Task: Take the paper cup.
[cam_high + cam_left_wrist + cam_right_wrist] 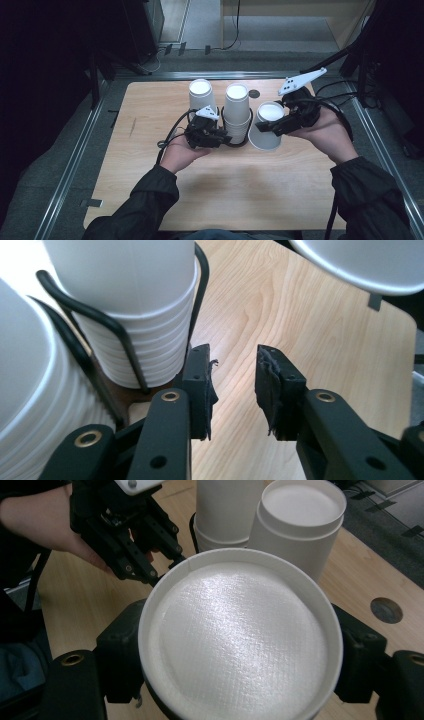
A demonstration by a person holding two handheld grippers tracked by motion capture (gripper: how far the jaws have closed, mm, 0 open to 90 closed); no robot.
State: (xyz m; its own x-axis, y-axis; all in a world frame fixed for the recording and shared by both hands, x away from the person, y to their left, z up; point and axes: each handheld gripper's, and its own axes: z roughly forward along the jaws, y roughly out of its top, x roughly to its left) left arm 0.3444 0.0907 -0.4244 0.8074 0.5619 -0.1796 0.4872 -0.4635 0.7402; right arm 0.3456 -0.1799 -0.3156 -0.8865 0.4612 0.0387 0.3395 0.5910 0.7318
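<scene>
My right gripper (274,126) is shut on a white paper cup (267,127) held upside down, its base facing up, just right of the middle cup stack (236,111). In the right gripper view the cup's base (240,635) sits between the two black fingers (120,660). My left gripper (234,385) is open with bare tabletop between its pads, close beside the stack (140,315) and its black wire holder (120,332). In the high view the left gripper (226,138) rests low at the front of that stack.
A second upside-down cup stack (201,95) stands to the left of the middle one. The wooden table (225,195) has a small round hole (254,93) near its far edge. Metal rails (75,160) run along both sides.
</scene>
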